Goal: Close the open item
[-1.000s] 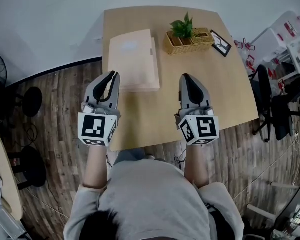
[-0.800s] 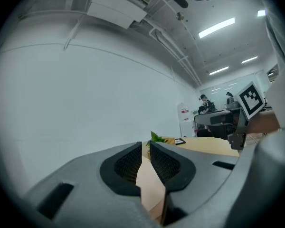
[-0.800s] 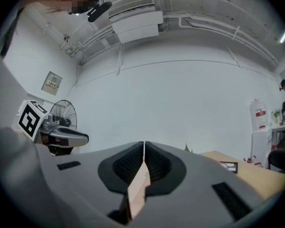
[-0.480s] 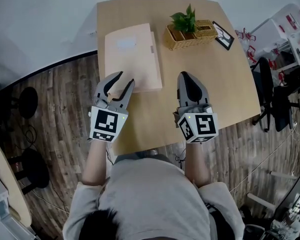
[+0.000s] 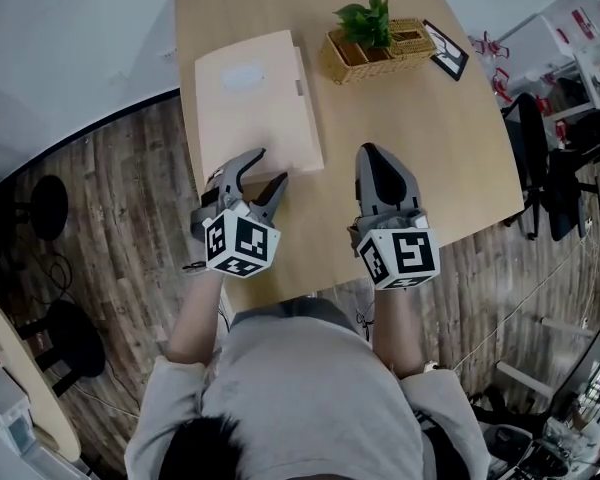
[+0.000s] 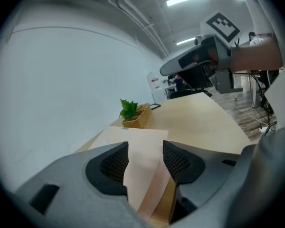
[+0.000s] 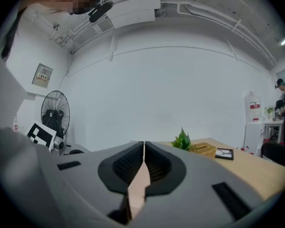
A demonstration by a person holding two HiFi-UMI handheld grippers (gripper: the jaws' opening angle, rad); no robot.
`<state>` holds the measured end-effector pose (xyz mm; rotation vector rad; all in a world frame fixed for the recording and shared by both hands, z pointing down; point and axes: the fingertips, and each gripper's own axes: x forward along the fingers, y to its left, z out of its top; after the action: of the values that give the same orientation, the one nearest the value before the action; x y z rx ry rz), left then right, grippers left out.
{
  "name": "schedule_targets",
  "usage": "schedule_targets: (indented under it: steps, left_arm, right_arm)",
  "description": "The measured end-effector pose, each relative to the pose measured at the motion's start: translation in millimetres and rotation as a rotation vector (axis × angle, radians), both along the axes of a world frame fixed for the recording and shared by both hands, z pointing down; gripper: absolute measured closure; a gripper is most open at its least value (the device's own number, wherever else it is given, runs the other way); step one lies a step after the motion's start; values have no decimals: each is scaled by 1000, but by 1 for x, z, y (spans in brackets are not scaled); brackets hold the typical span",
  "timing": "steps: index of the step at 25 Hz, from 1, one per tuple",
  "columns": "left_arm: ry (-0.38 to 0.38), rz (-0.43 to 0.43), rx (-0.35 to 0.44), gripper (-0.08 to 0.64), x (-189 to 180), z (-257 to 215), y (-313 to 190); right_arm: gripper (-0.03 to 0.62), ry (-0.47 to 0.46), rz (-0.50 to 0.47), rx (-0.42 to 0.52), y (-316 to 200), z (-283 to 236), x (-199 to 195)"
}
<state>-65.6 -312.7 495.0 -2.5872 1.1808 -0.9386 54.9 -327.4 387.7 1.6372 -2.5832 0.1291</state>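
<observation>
A flat pale beige folder [image 5: 248, 103] lies on the wooden table [image 5: 430, 158], with its cover down as far as I can see. My left gripper [image 5: 268, 166] sits at the folder's near right corner, tilted to the right. Its jaws are opening, and nothing is pressed between them. In the left gripper view the folder [image 6: 133, 141] stretches ahead through the gap of the left gripper [image 6: 145, 156]. My right gripper [image 5: 372, 152] rests over bare table to the folder's right, shut and empty. The right gripper view shows the right gripper [image 7: 143, 148] with its pads together.
A wicker basket with a green plant [image 5: 375, 40] stands at the table's far side, a black-framed card [image 5: 446, 50] beside it. Office chairs [image 5: 555, 168] stand off the table's right edge. Wooden floor with round stool bases [image 5: 35, 208] lies to the left.
My left gripper went from shut to wide open and swung to the right, toward the folder's near right corner. The right gripper stayed shut in place.
</observation>
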Motion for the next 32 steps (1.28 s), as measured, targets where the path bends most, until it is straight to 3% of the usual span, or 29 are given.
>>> schedule_targets:
  steps: [6, 11, 16, 20, 27, 32]
  left_arm:
    - [-98, 42, -6, 350, 15, 36, -7]
    - [-182, 16, 35, 350, 12, 51, -17]
    - [-185, -3, 59, 358, 11, 53, -22]
    - [-155, -3, 68, 425, 15, 49, -22]
    - [-103, -11, -92, 511, 21, 60, -23]
    - [-161, 16, -193, 518, 26, 77, -25]
  right_arm:
    - [578, 17, 35, -24, -1, 11, 13]
    - [578, 23, 55, -31, -1, 14, 19]
    - [578, 35, 59, -37, 0, 16, 22]
    - [578, 40, 62, -41, 1, 18, 23]
    - [578, 47, 71, -39, 7, 16, 27]
    - [578, 54, 79, -38, 10, 14, 32]
